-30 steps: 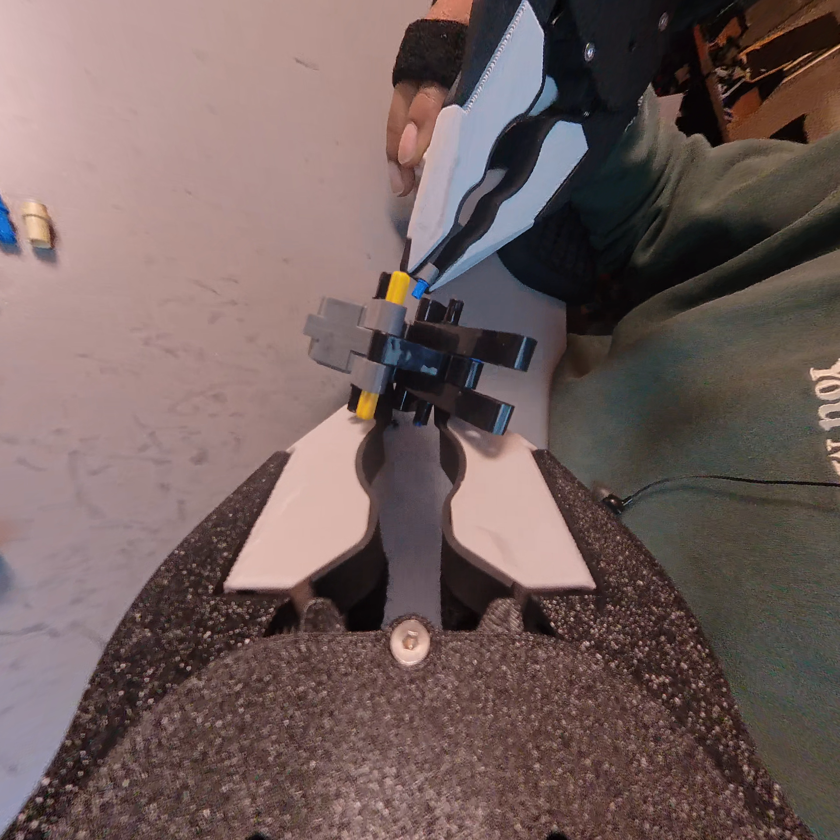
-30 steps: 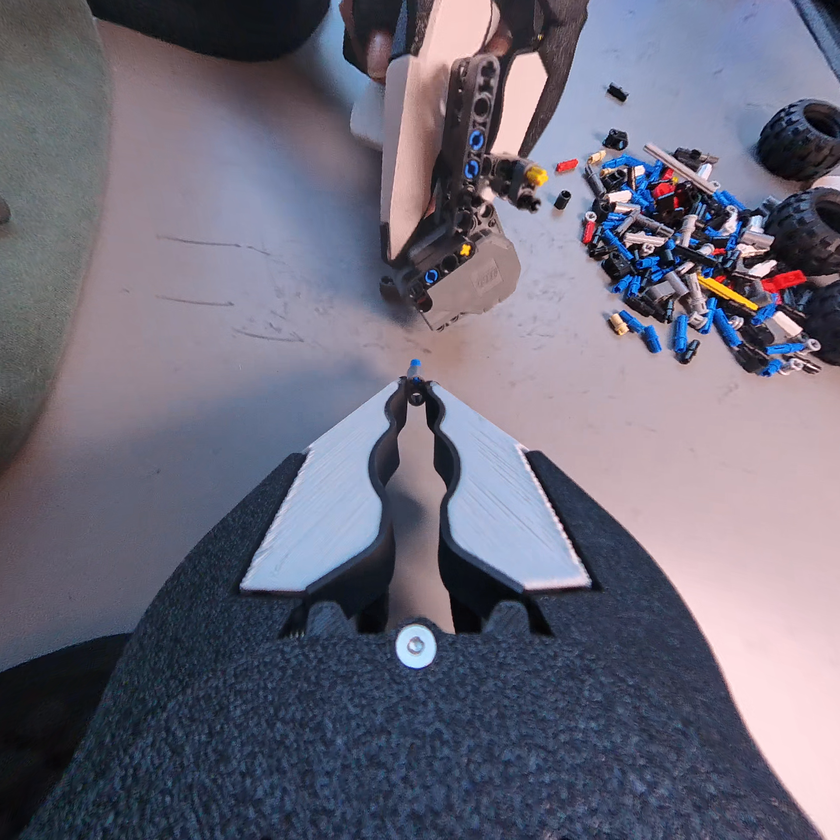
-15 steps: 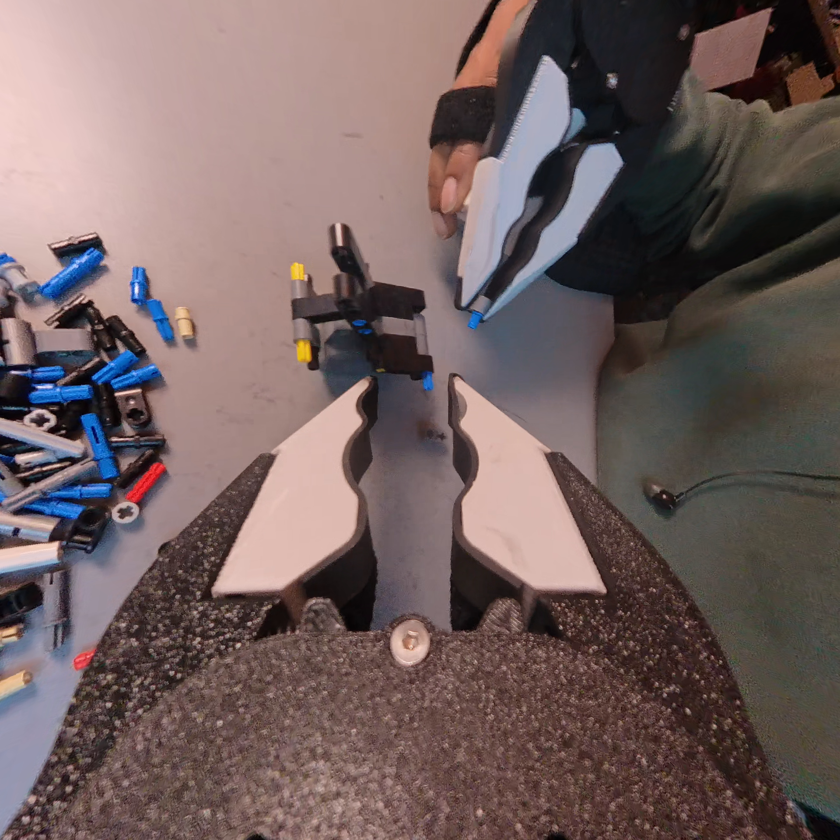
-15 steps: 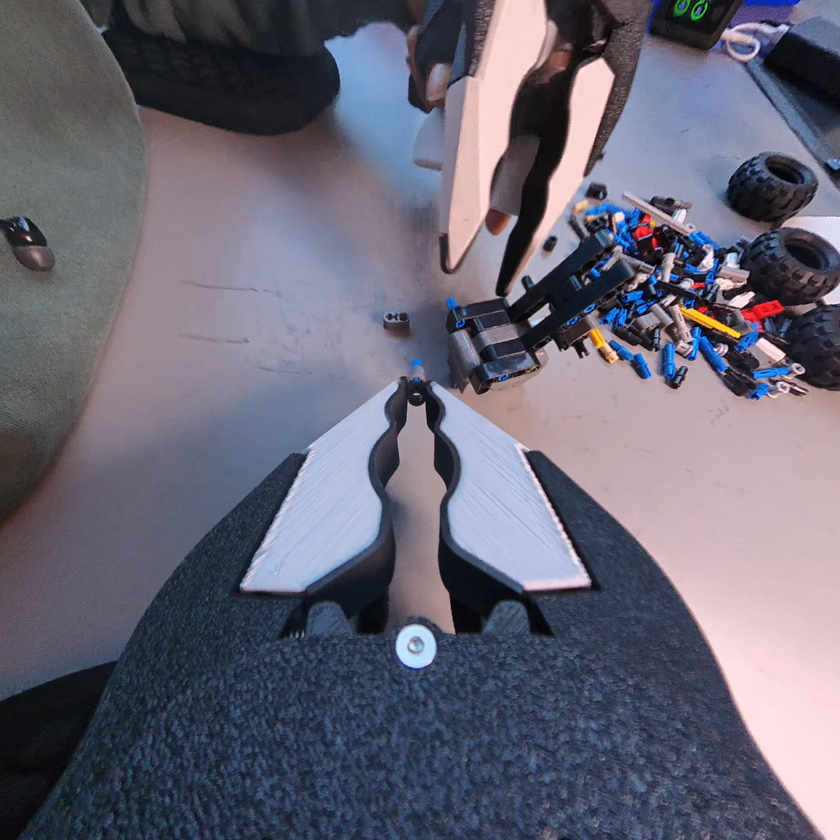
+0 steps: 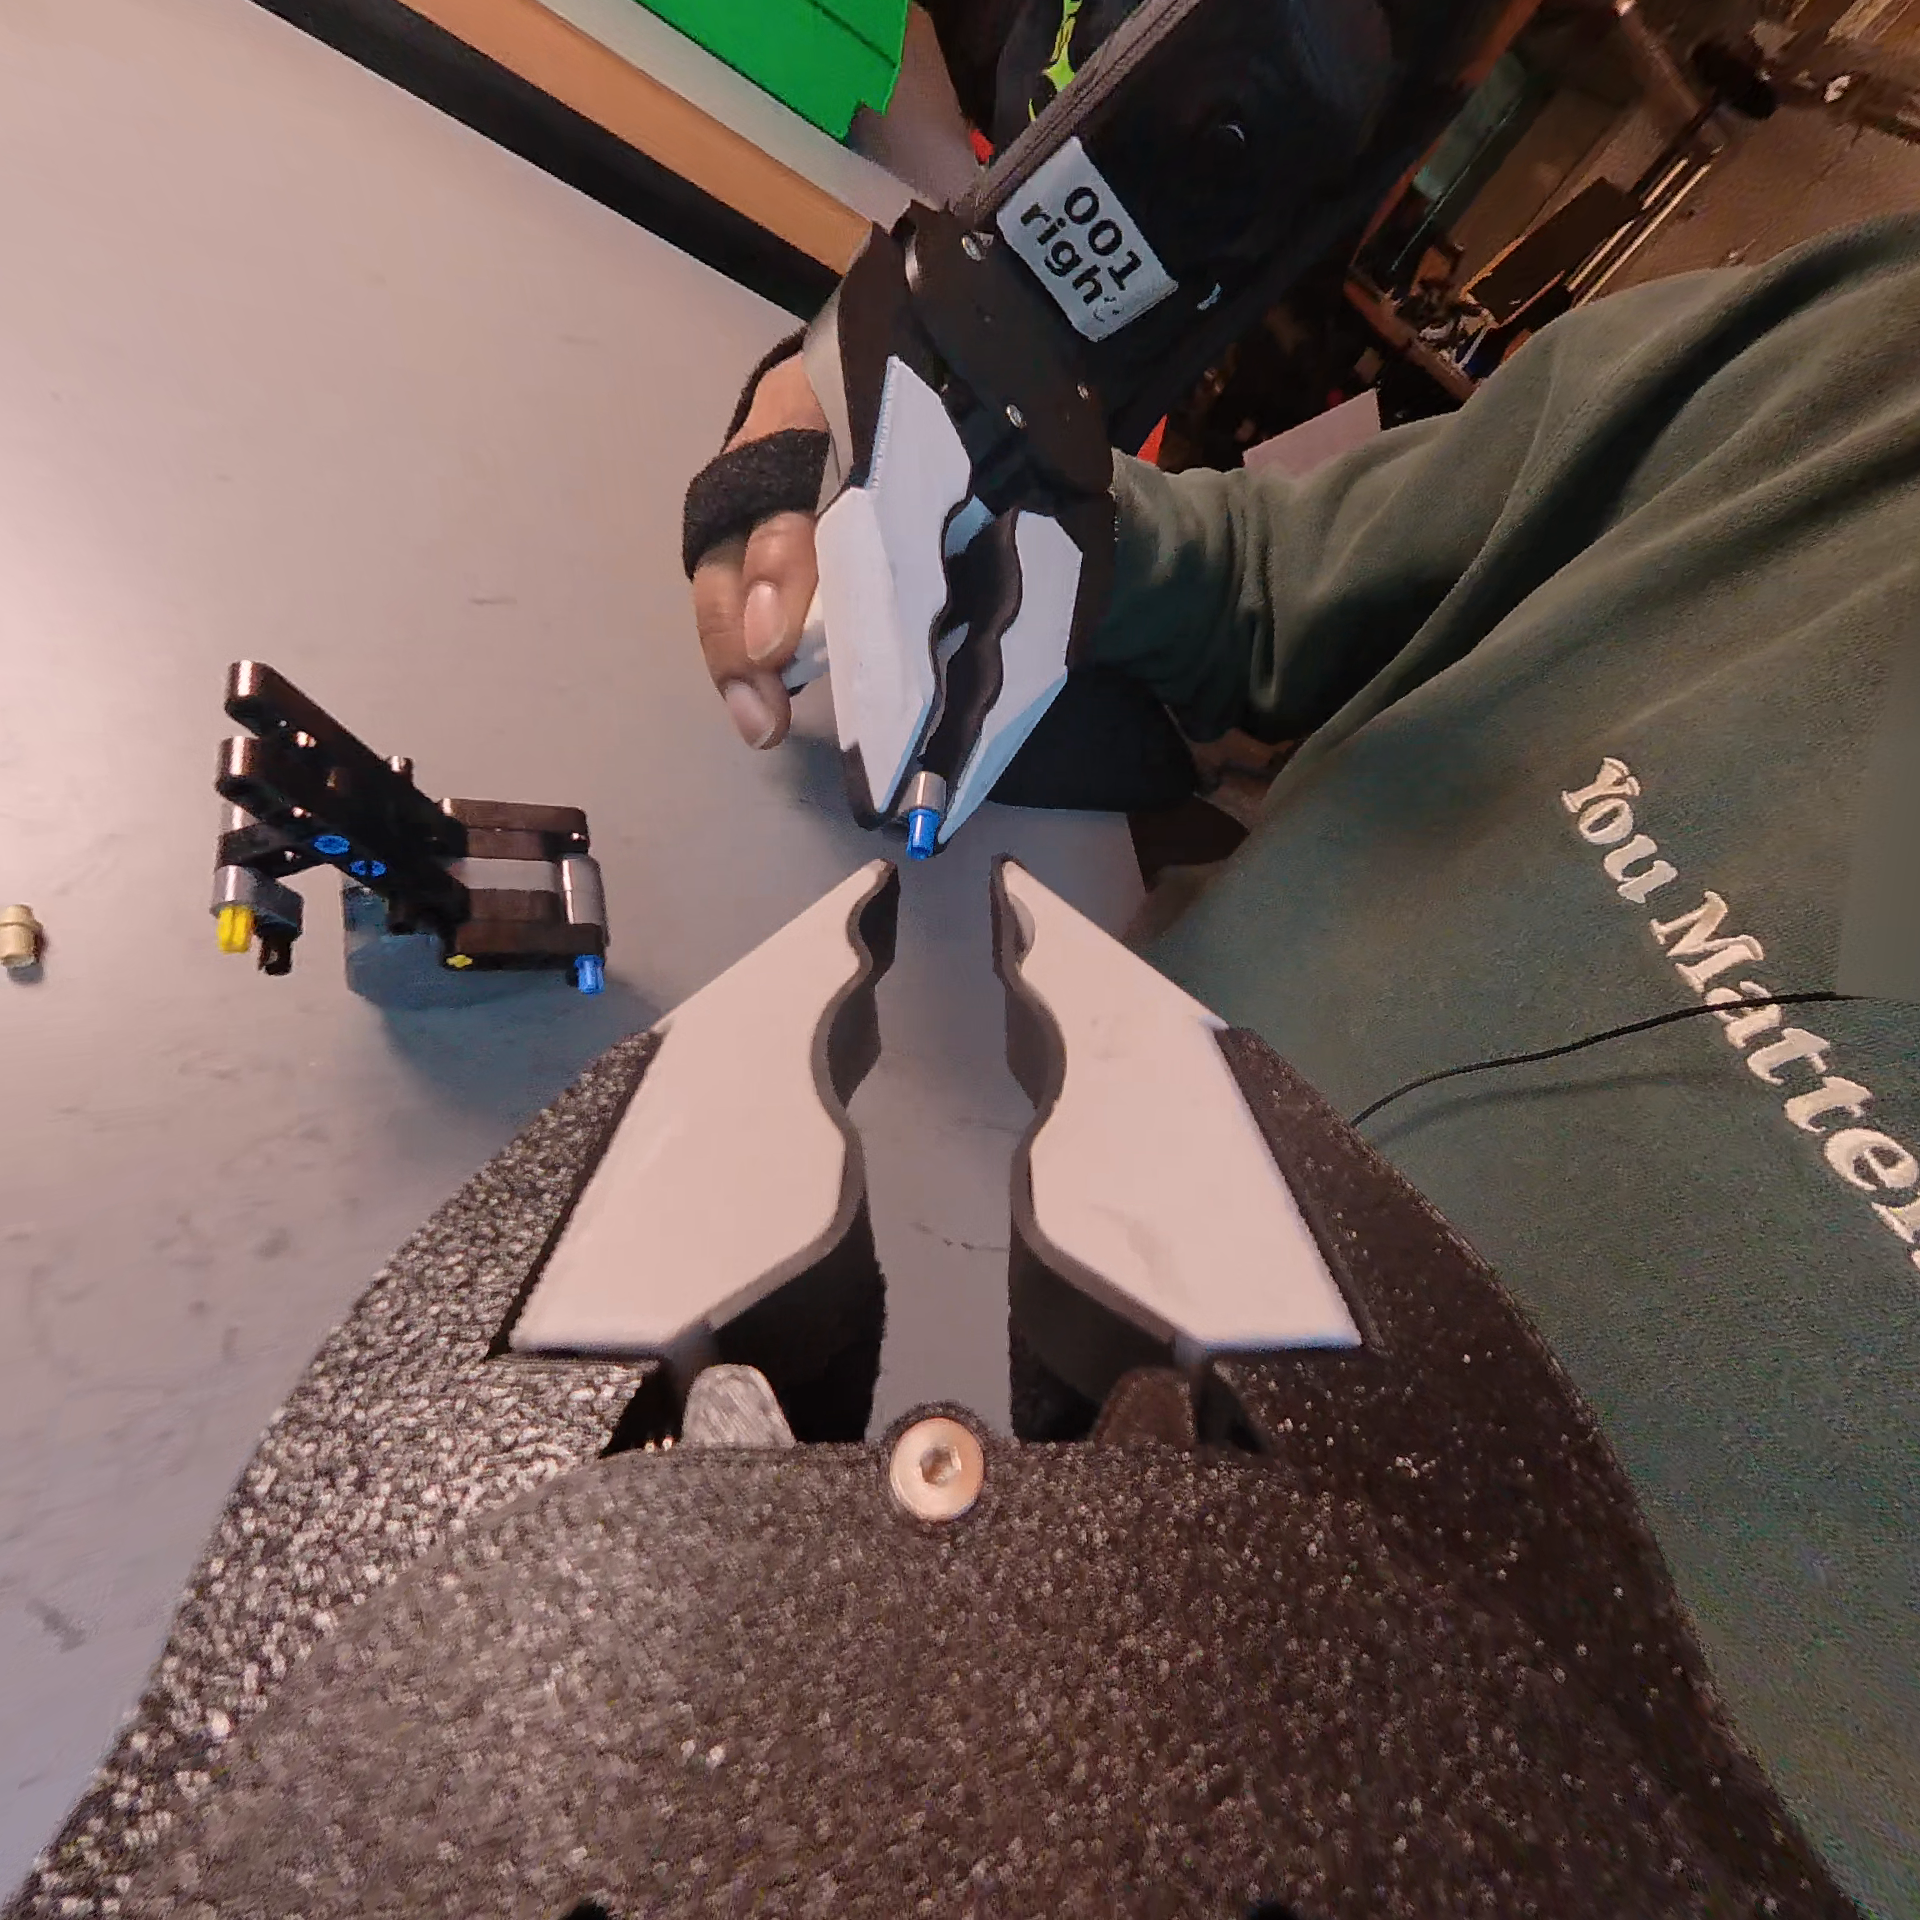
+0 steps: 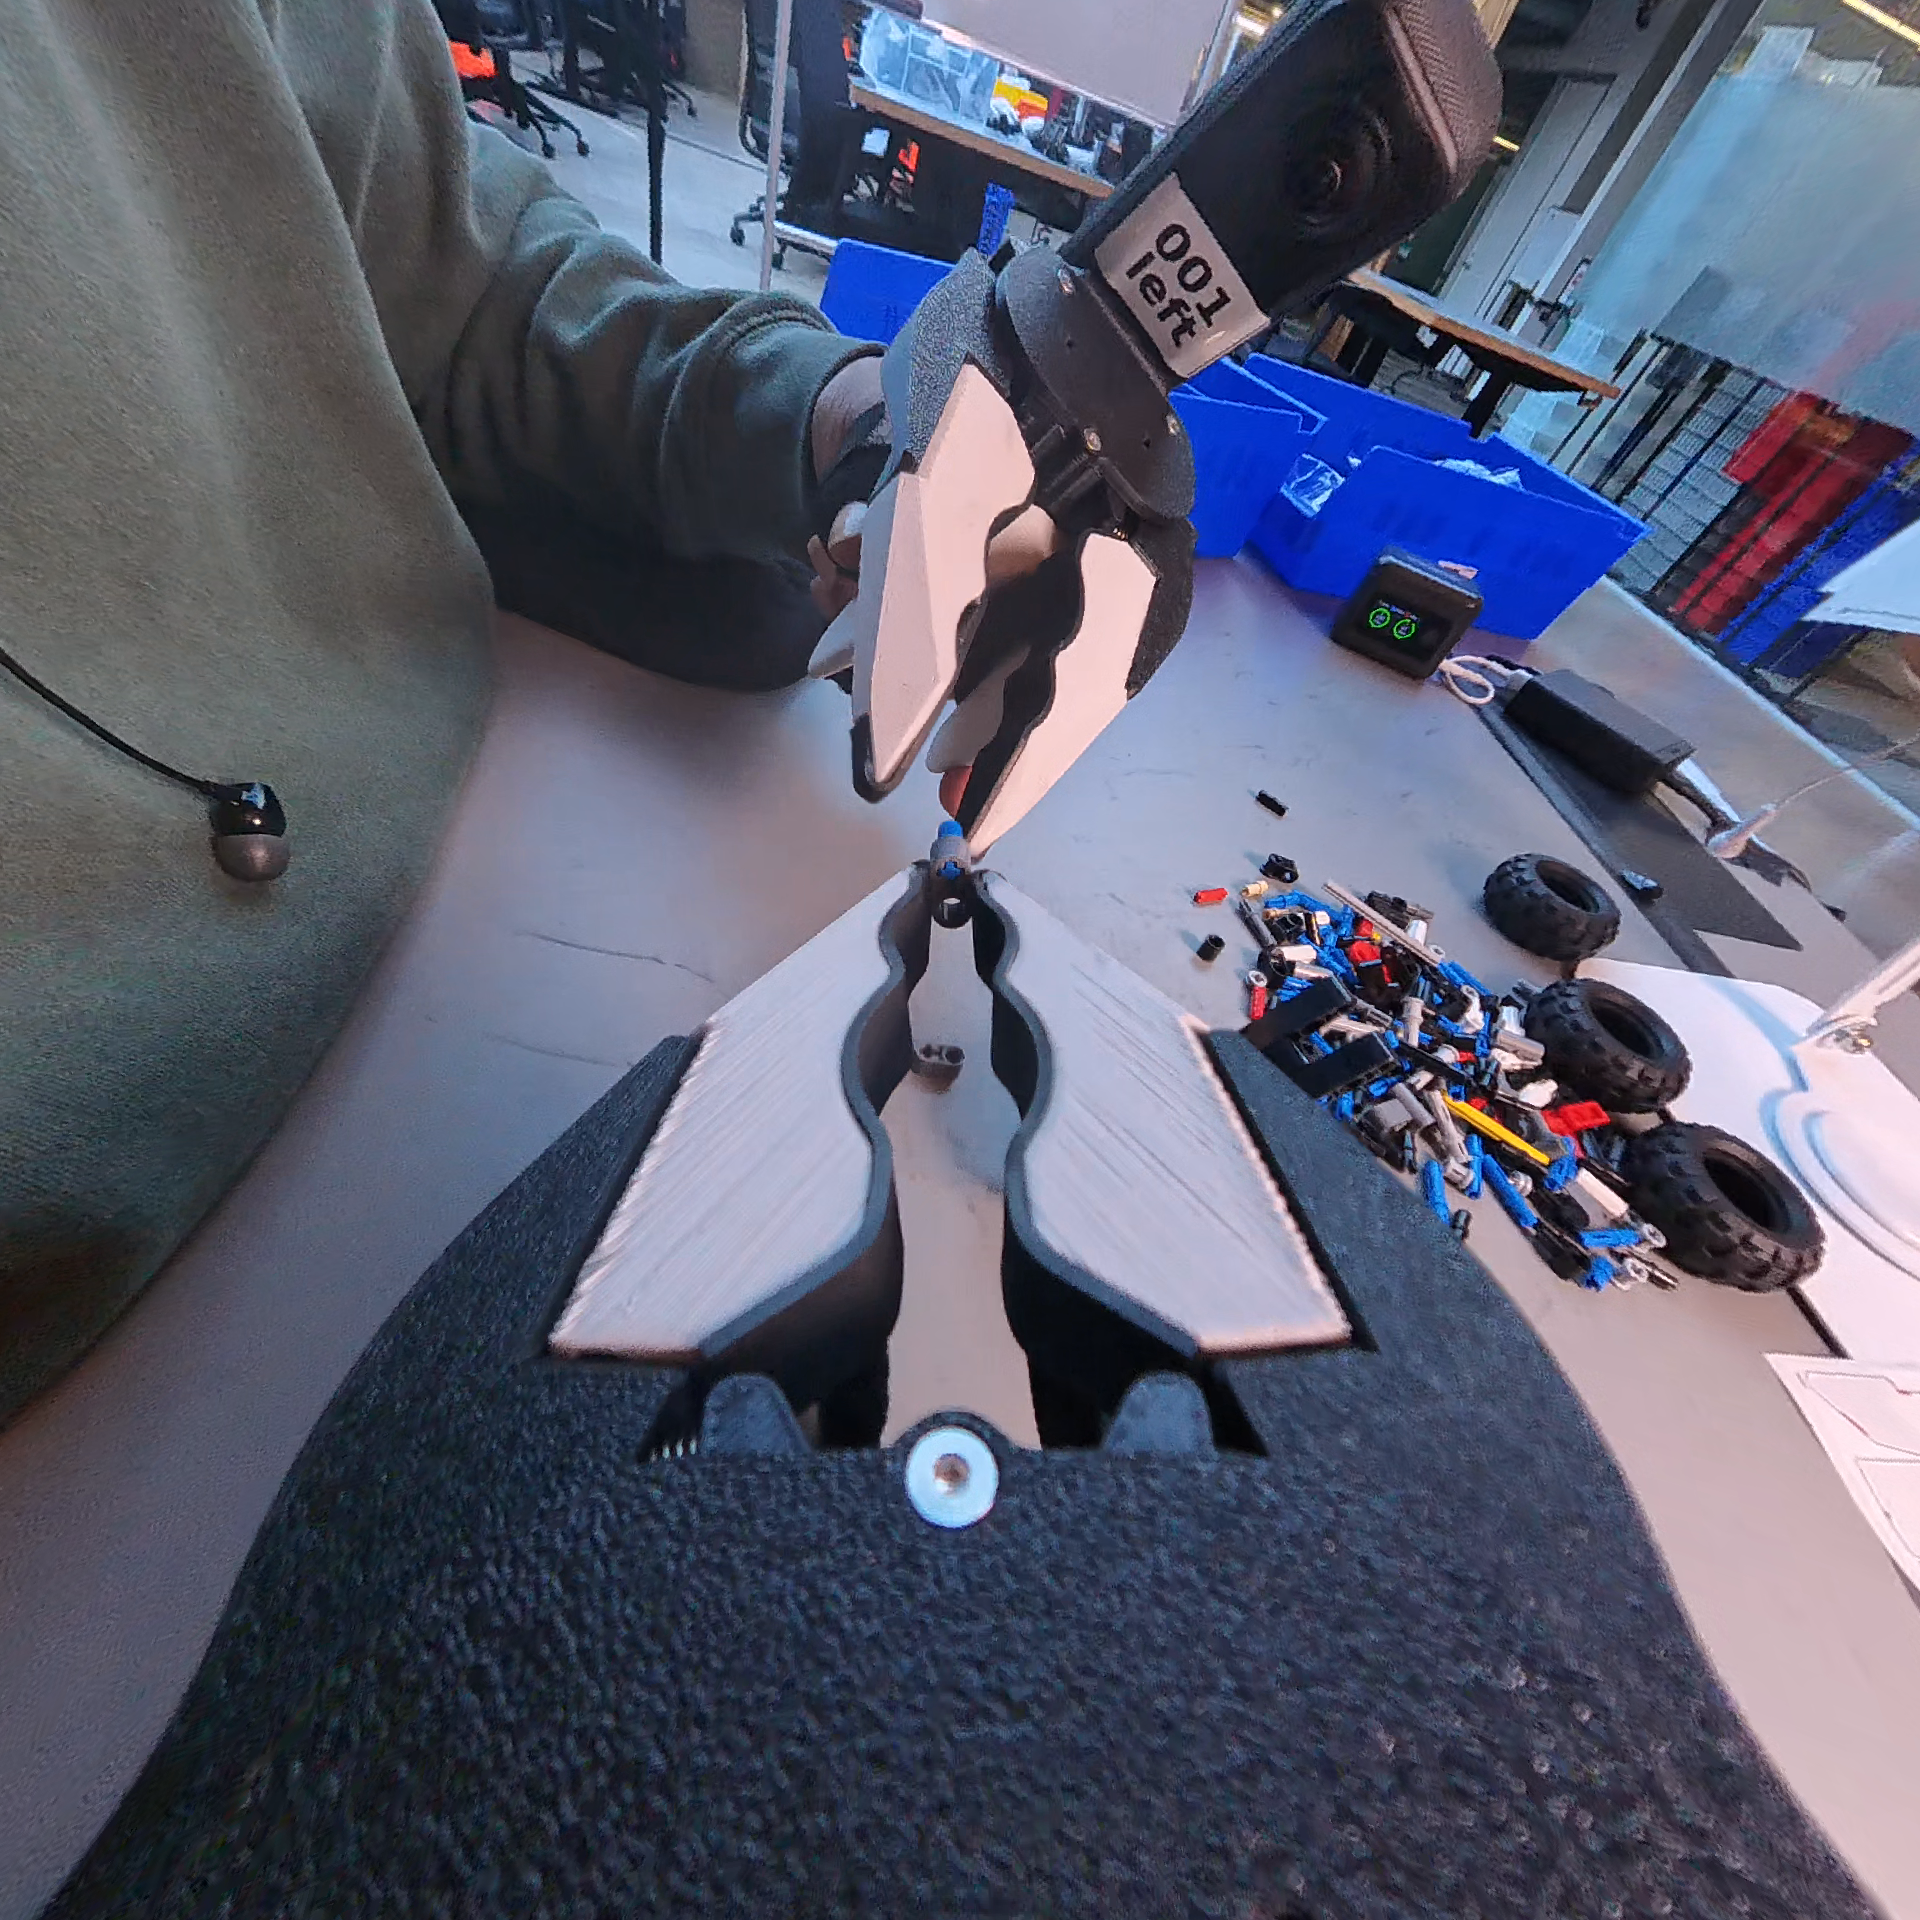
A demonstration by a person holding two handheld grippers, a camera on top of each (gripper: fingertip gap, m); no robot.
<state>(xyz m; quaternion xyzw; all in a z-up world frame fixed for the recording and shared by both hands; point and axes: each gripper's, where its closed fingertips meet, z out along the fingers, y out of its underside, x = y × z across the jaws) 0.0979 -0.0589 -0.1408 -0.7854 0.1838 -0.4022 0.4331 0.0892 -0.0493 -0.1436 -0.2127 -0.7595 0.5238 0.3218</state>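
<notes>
Right gripper (image 6: 948, 878) pinches blue pin (image 6: 948, 844); left gripper (image 5: 943, 883) gapes beside it.

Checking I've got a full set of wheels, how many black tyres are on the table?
3: one alone farthest back, one beside the pile, one nearest; more may be hidden.

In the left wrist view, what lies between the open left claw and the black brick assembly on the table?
Nothing: the left wrist view shows only bare grey table between the left claw and the black brick assembly.
</notes>
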